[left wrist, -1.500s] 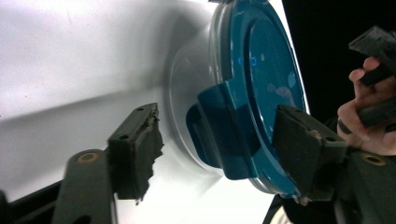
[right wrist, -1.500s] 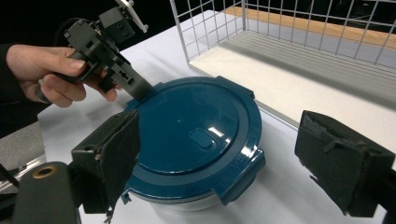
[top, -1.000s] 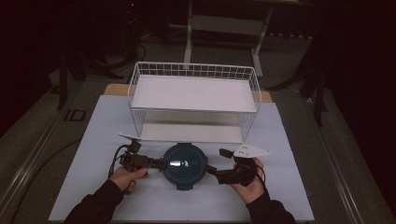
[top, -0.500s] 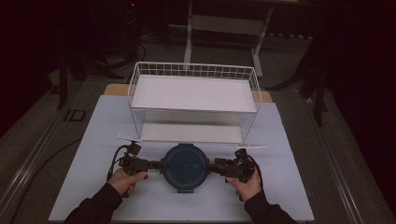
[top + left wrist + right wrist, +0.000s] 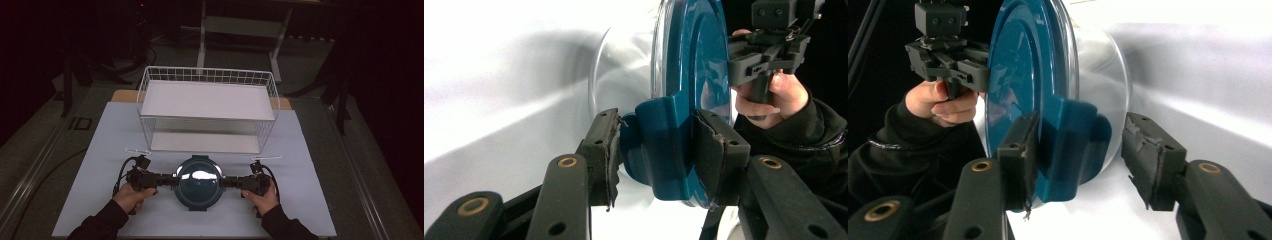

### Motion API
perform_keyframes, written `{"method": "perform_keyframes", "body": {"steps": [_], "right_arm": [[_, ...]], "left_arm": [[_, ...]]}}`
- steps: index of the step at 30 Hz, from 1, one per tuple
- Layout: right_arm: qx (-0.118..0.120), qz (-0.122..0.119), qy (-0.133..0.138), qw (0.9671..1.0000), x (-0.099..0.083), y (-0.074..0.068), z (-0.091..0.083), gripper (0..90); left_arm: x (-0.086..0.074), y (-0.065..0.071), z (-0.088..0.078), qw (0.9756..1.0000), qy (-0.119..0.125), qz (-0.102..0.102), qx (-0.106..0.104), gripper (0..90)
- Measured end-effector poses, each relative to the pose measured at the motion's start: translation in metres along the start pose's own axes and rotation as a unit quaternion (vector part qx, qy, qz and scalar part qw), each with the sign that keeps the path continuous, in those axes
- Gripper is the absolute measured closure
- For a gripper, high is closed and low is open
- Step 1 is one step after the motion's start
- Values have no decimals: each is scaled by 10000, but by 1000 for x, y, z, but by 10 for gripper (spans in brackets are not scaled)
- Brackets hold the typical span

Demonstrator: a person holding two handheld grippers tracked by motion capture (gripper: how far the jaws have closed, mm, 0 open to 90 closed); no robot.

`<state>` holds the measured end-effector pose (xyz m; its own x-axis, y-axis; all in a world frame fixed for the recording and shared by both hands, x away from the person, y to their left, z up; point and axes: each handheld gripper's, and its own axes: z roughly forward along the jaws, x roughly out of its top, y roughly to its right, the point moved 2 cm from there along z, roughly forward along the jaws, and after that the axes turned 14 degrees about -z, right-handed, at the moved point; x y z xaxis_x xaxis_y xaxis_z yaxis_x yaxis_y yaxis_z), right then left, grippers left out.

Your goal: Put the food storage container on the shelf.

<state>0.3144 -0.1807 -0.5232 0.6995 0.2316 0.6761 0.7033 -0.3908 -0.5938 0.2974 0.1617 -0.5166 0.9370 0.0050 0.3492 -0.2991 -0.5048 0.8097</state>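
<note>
Left gripper (image 5: 659, 150) is clamped on the container's (image 5: 198, 181) blue lid tab (image 5: 664, 145) on the counter (image 5: 100, 145). Right gripper (image 5: 1075, 150) has been lowered since a second ago and its jaws have just been closing around the opposite tab (image 5: 1073, 145), one pad not yet seated. A two-sided lift is judged near.

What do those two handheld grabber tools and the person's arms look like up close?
Both the left gripper and the right gripper are matte black, each with two chunky jaws, brass-coloured pivot rivets and worn, ragged rubber pads. A black cable loops off each body, which has a pistol-style handle. The person wears black long sleeves.
</note>
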Motion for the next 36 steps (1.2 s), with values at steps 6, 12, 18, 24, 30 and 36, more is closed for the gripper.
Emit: {"method": "perform_keyframes", "body": {"steps": [6, 12, 18, 24, 30, 36], "right_arm": [[111, 50, -71, 9999, -1, -3, 2, 545], [93, 135, -35, 9999, -3, -4, 3, 554], [30, -91, 8, 10000, -5, -10, 2, 561], [1, -85, 77, 9999, -7, -16, 1, 571], [-32, -131, 120, 9998, -4, -17, 0, 575], [-37, -146, 213, 9997, 3, -16, -5, 575]], "left_arm": [[-2, 1, 0, 10000, 44, -36, -9, 565], [-6, 2, 0, 9998, 151, -119, 17, 565], [-15, 6, -1, 9992, 387, -17, 130, 559], [-17, 8, -2, 9990, 422, 43, 140, 563], [-18, 9, -2, 9989, 450, -107, 121, 570], [-5, 13, -3, 9987, 513, 27, 50, 569]]}}
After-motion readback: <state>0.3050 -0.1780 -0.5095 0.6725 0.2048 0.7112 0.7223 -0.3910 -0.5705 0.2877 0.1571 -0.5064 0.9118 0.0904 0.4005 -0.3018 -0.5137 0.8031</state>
